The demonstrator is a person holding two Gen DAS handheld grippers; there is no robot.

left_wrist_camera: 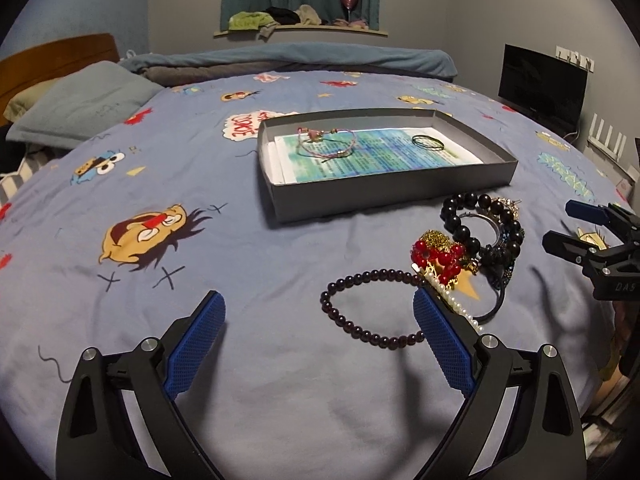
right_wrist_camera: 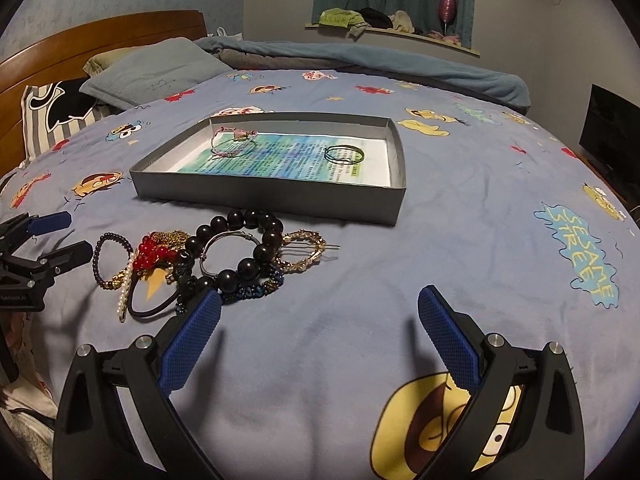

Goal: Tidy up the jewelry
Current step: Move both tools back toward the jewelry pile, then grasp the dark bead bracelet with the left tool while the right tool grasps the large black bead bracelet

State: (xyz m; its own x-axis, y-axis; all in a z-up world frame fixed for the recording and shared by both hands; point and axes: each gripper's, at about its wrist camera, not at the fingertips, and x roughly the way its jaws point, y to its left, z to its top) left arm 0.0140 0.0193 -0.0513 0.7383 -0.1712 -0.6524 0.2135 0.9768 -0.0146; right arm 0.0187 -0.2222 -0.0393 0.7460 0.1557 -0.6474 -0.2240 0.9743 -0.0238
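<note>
A shallow grey box lies on the bed, lined with printed paper. Inside are a pink cord bracelet and a thin dark bangle. In front of the box sits a heap of jewelry: a large black bead bracelet, red beads, a small dark purple bead bracelet, a pearl strand and a gold piece. My left gripper is open beside the purple bracelet. My right gripper is open, right of the heap.
The blue cartoon-print bedsheet covers the bed. Pillows and a wooden headboard lie far left, a rolled blanket at the back. A dark screen stands at the right. A window ledge holds clothes.
</note>
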